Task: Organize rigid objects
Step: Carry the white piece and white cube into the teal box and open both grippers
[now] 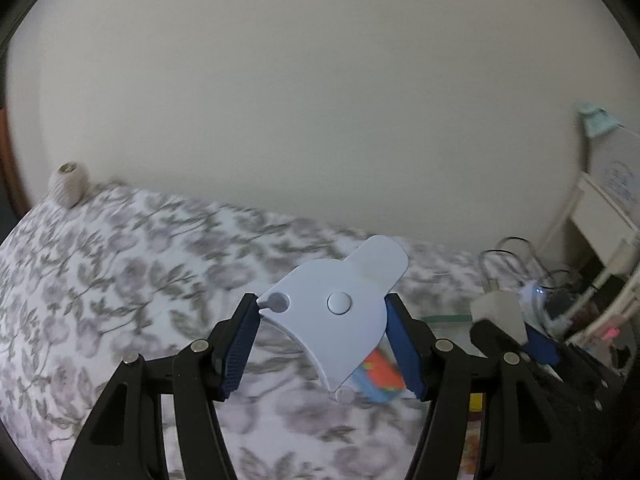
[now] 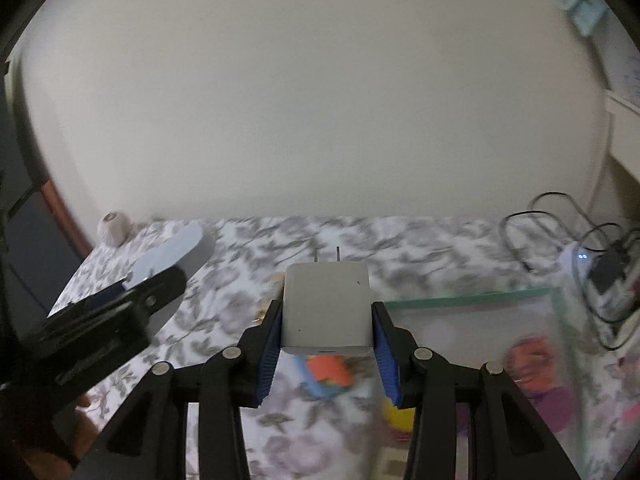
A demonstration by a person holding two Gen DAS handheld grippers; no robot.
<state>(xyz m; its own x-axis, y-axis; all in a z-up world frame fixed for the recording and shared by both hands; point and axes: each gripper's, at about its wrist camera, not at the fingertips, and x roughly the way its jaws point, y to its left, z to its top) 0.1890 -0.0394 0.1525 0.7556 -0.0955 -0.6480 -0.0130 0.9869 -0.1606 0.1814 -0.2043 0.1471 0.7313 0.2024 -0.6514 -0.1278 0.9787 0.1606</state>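
My left gripper [image 1: 322, 312] is shut on a flat pale blue plastic piece [image 1: 340, 300] with a round button and holds it above the flowered bedspread [image 1: 100, 280]. My right gripper [image 2: 326, 316] is shut on a white plug adapter [image 2: 326, 308], prongs pointing away. The right gripper and its adapter [image 1: 498, 312] show at the right of the left wrist view. The left gripper with the blue piece [image 2: 168, 254] shows at the left of the right wrist view. An orange and blue toy [image 2: 326, 376] lies blurred on the bed below both grippers.
A clear box with a green rim [image 2: 468, 298] holds colourful items at the right. A ball of twine [image 2: 115, 227] sits at the far left by the wall. A power strip with cables [image 2: 592, 268] lies at the far right. A white shelf [image 1: 600, 216] stands beyond.
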